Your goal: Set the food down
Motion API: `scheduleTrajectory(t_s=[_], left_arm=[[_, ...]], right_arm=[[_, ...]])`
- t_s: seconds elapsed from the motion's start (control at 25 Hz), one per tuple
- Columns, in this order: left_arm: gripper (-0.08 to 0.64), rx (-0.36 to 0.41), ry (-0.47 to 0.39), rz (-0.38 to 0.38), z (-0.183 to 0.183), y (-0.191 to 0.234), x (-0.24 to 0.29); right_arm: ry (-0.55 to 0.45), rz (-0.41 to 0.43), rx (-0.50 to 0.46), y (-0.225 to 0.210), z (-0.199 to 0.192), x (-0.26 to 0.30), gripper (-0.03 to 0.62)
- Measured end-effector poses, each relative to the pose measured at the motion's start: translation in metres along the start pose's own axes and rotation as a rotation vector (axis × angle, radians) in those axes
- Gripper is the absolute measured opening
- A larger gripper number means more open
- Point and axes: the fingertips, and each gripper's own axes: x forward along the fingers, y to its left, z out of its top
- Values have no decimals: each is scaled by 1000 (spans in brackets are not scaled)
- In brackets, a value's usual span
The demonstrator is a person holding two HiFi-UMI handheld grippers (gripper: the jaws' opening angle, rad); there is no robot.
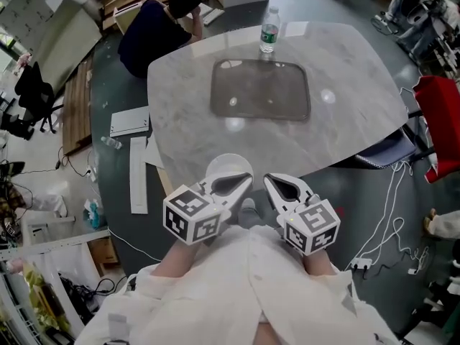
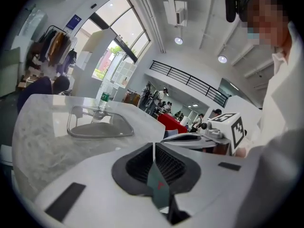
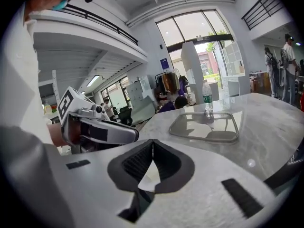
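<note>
No food shows in any view. A clear, empty tray (image 1: 260,89) (image 2: 97,128) (image 3: 207,127) lies in the middle of the marble table (image 1: 345,85). My left gripper (image 1: 248,180) (image 2: 154,147) and right gripper (image 1: 267,180) (image 3: 153,144) hang side by side close to my body, at the table's near edge. Both are shut with nothing between the jaws. A white round dish (image 1: 228,167) sits just beyond their tips, partly hidden by the left gripper. Each gripper view shows the other gripper (image 2: 199,139) (image 3: 97,129) alongside.
A water bottle (image 1: 269,29) (image 2: 103,101) (image 3: 206,98) stands at the table's far edge behind the tray. A person in dark clothes (image 1: 159,21) bends down at the far left corner. A red chair (image 1: 440,113) and cables are on the floor at the right.
</note>
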Motion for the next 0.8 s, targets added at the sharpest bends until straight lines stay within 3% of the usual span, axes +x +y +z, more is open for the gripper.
scheduleTrajectory(t_s=[0.36, 0.56, 0.8], left_arm=[[26, -54, -37, 36, 11, 8, 26], [26, -75, -35, 73, 5, 15, 12], [26, -107, -31, 117, -2, 33, -8]], right_arm=[[22, 44, -19, -33, 2, 6, 3], [61, 71, 6, -24, -14, 19, 3], [0, 71, 46, -16, -7, 24, 3]])
